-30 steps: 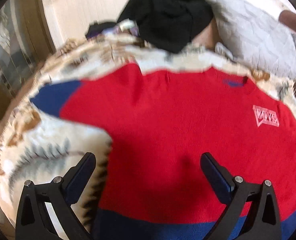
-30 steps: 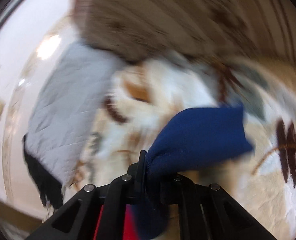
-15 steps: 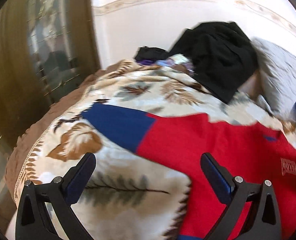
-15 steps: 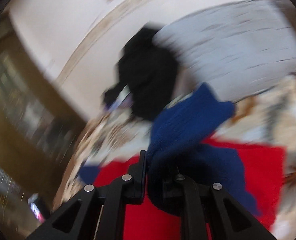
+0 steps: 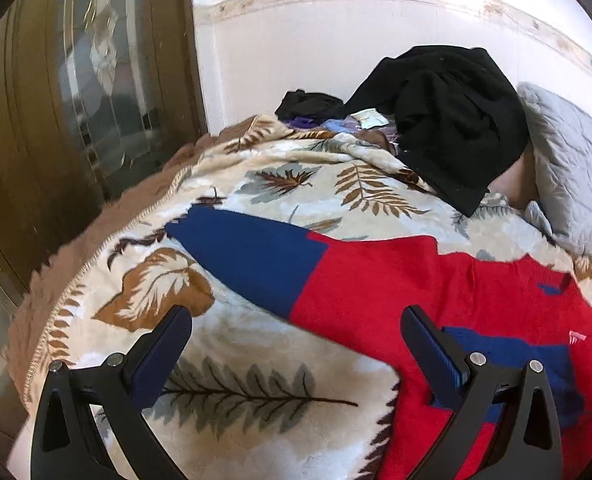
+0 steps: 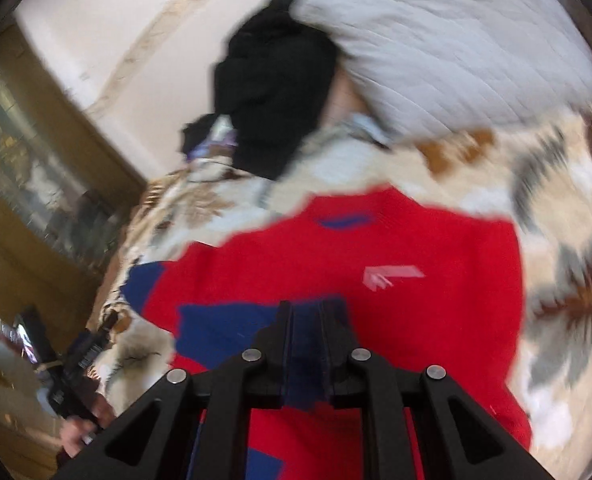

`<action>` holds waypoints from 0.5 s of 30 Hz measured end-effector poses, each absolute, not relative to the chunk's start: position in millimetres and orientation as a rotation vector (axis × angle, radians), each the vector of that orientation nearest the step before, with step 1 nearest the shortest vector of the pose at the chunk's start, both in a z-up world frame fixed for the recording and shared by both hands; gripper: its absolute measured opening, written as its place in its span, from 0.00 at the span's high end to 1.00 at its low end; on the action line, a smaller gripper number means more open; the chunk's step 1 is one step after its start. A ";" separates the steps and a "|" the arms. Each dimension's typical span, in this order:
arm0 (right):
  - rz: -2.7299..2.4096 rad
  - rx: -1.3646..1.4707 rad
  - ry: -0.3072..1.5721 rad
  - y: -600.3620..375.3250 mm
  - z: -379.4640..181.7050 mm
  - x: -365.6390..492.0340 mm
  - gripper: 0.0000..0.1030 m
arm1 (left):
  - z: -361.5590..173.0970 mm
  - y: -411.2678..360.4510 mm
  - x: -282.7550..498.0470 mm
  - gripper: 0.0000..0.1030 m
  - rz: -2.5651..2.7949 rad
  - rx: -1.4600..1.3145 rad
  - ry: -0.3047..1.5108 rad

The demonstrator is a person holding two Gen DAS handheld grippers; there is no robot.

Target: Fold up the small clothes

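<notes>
A red sweater (image 5: 395, 280) with blue sleeve ends lies flat on a leaf-patterned blanket (image 5: 256, 184). Its left sleeve (image 5: 252, 252) stretches out toward the blanket's left edge. My left gripper (image 5: 296, 344) is open and empty, low over the blanket just in front of that sleeve. In the right wrist view the sweater (image 6: 435, 248) shows chest up. My right gripper (image 6: 305, 316) is shut on the blue end of the right sleeve (image 6: 224, 328), which lies folded across the red chest. The folded sleeve also shows in the left wrist view (image 5: 507, 348).
A black garment (image 5: 451, 120) and a grey quilted pillow (image 5: 571, 176) lie at the bed's head against a white wall. A wooden glass-paned door (image 5: 76, 92) stands left of the bed. The blanket's edge (image 5: 56, 312) drops off at the left.
My right gripper has carried the blue sleeve up and over, laying it across the red chest. My left gripper has swung left from over the sweater body toward the left sleeve.
</notes>
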State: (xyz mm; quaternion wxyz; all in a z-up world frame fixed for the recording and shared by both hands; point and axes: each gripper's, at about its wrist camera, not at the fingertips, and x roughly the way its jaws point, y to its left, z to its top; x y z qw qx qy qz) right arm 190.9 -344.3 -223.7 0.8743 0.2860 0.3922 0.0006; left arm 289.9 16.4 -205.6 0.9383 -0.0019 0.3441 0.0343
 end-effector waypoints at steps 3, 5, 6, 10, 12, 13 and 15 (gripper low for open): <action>0.003 0.659 0.843 -353.1 -251.2 186.3 0.85 | -213.2 49.2 309.2 0.00 0.100 -0.097 0.765; 0.020 0.681 0.900 -350.1 -265.1 197.7 0.85 | -222.4 73.8 322.5 0.00 0.134 -0.174 0.816; 0.025 0.686 0.938 -349.4 -271.0 200.7 0.85 | -227.8 86.7 329.2 0.00 0.153 -0.219 0.838; 0.027 0.681 1.018 -343.1 -288.9 212.7 0.85 | -246.0 125.1 354.6 0.00 0.148 -0.376 0.912; 0.080 0.686 0.953 -341.8 -278.7 208.7 0.85 | -253.2 137.0 366.9 0.03 0.110 -0.453 0.936; 0.101 0.674 0.895 -341.0 -268.3 204.6 0.85 | -255.9 141.4 371.9 0.08 0.100 -0.486 0.944; 0.137 0.673 0.778 -341.3 -251.0 195.6 0.85 | -263.6 153.5 384.3 0.14 0.088 -0.564 0.959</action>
